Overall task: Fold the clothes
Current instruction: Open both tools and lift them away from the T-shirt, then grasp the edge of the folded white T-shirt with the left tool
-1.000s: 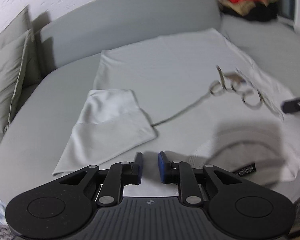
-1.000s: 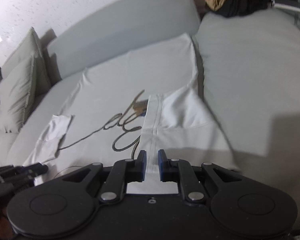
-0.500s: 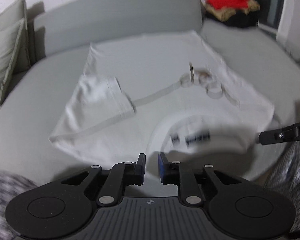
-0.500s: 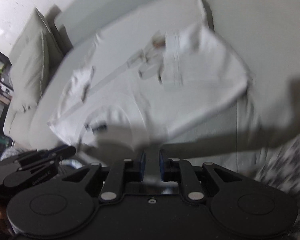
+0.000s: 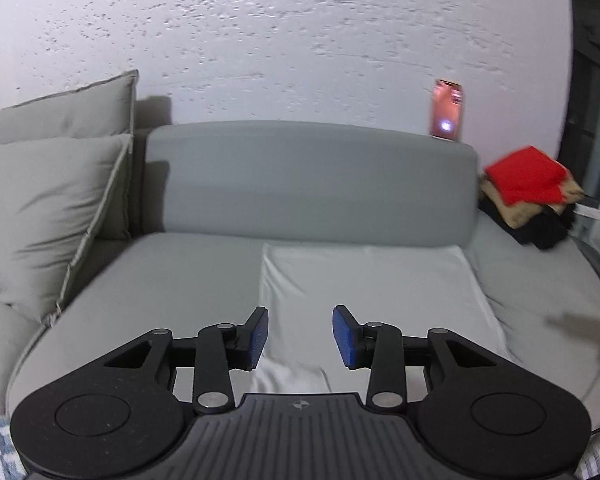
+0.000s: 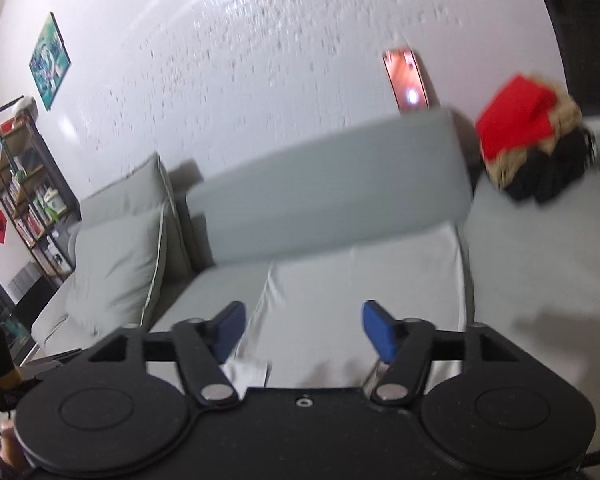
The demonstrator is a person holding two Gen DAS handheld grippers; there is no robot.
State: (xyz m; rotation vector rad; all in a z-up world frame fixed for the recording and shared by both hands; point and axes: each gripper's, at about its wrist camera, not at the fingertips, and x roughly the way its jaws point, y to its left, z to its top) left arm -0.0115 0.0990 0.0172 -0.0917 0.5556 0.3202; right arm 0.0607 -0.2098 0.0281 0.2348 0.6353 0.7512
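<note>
Garment lies flat, edges clear of sofa backrest.

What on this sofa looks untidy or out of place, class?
The clothes pile at the sofa's far right end: a red piece slumped over tan and black ones, unfolded. A phone leans on the backrest top against the wall. The white garment lies flat.

Dim indoor light, wall glare, motion blur, fisheye warping
</note>
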